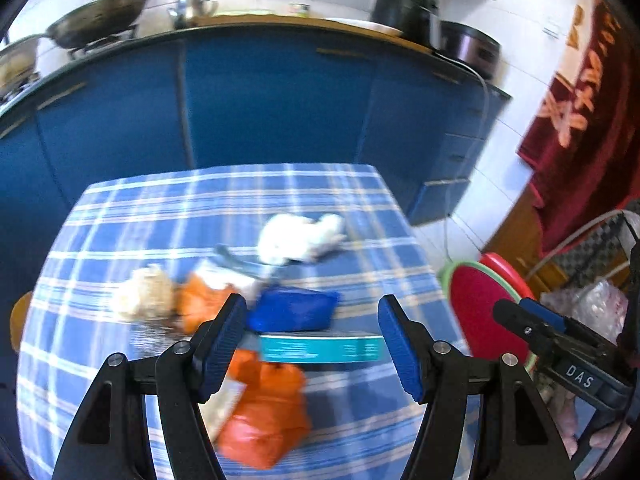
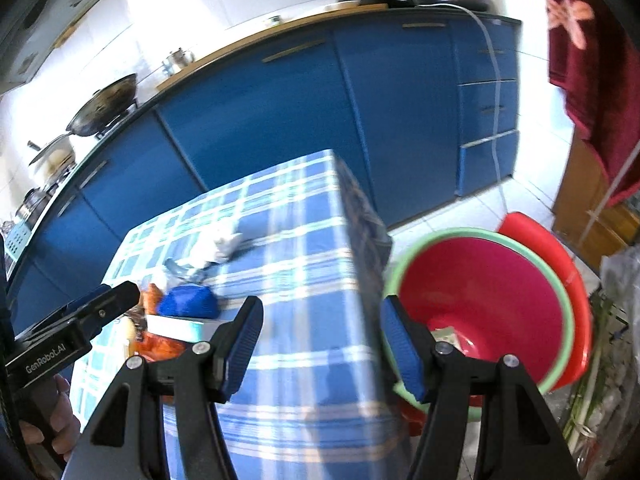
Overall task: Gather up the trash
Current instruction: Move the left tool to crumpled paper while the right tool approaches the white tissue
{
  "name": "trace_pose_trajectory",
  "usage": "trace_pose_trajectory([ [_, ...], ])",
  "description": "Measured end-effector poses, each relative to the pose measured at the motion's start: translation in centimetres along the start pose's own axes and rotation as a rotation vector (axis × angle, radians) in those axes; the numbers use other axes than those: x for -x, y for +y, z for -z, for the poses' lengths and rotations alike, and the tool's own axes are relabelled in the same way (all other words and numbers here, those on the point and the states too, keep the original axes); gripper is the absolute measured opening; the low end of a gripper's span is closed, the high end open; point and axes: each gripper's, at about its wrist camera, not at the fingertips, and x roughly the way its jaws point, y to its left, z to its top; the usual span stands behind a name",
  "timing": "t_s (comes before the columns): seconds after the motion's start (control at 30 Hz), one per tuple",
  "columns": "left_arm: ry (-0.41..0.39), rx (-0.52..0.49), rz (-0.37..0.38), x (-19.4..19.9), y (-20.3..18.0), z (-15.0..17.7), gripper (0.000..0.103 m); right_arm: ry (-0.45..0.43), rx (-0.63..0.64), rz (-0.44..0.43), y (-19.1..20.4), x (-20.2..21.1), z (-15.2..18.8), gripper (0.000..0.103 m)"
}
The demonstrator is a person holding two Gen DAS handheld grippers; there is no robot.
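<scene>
Trash (image 1: 292,308) | blurred, just ahead of left hand-held gripper (image 1: 312,338) | both hand-held grippers wide, empty

Bright daylight, white wall tiles (image 2: 168,12) blown out — motion blur throughout (fisheye bends edges).

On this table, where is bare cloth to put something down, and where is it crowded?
Free: the tablecloth strip along the edge beside the red basin, and the far end beyond the white tissue. Crowded: the near-left part, with orange bag, teal box, blue pouch.
</scene>
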Motion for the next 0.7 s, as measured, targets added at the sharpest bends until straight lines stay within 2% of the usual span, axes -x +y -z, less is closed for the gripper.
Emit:
trace_pose_trajectory([
  [0.3, -0.027, 0.095, -0.112, 0.0, 7.1, -0.6, 0.070, 0.071, 0.049, -0.050, 4.9, -4.2, -1.9, 0.065],
  [0.5, 0.024, 0.164, -0.152, -2.7, 10.9, -0.3, 0.070, 0.102, 0.096, -0.049, 7.7, -7.4, -3.4, 0.065],
  [0.7, 0.069, 0.210, -0.156, -5.1, 12.8, 0.1, 0.070, 0.154, 0.133, -0.054, 9.8, -11.0, -4.5, 0.065],
])
